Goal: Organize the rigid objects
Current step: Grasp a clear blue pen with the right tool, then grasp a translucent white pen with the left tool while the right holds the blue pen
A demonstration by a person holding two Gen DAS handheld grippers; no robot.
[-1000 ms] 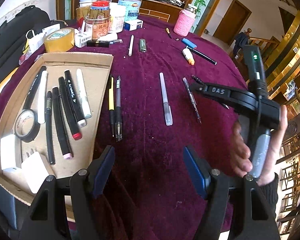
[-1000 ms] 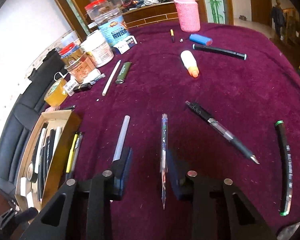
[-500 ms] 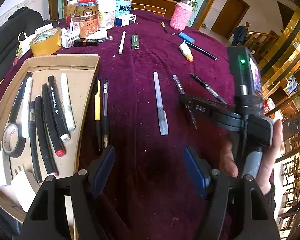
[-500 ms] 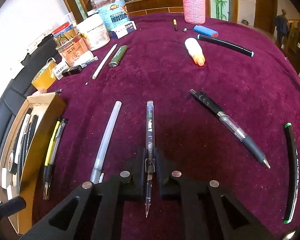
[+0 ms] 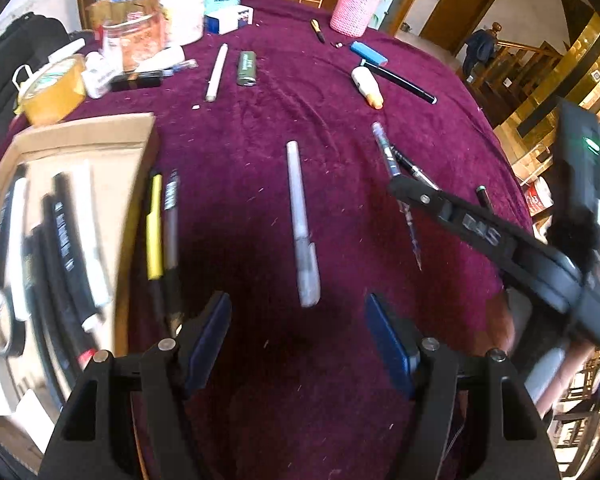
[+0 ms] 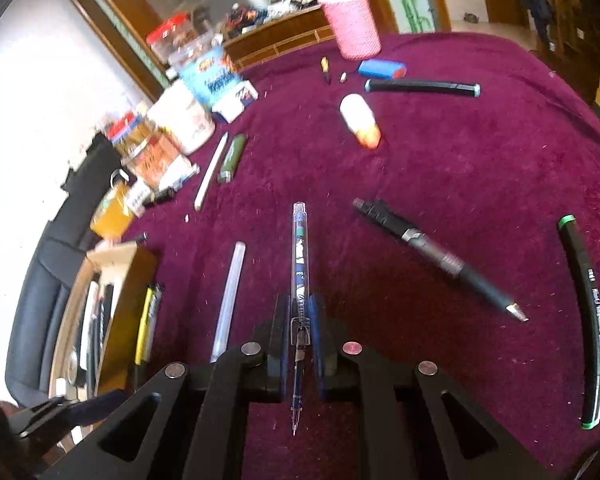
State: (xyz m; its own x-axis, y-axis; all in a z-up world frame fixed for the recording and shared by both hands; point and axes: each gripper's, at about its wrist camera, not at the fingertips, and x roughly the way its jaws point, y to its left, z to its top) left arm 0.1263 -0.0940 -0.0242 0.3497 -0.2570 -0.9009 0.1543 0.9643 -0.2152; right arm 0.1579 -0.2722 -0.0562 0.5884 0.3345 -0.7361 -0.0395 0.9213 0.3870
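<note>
My right gripper (image 6: 300,320) is shut on a clear blue patterned pen (image 6: 300,264) and holds it just above the purple cloth; from the left wrist view the same pen (image 5: 388,156) sticks out past that gripper (image 5: 400,188). My left gripper (image 5: 300,332) is open and empty, low over the cloth, with a frosted white pen (image 5: 302,224) lying just ahead between its fingers. A cardboard tray (image 5: 100,132) at the left holds several markers. A yellow pen (image 5: 154,228) and a dark pen (image 5: 171,220) lie beside the tray.
A black gel pen (image 6: 432,252) and a green-tipped black marker (image 6: 584,320) lie at the right. A glue bottle (image 6: 360,120), black marker (image 6: 420,87), blue lighter (image 6: 380,69), pink cup (image 6: 350,24), green lighter (image 5: 247,68), tape roll (image 5: 52,88) and jars (image 5: 140,36) stand further back.
My right gripper has closed on the patterned pen and lifted it slightly. My left gripper has moved forward toward the frosted white pen, still open.
</note>
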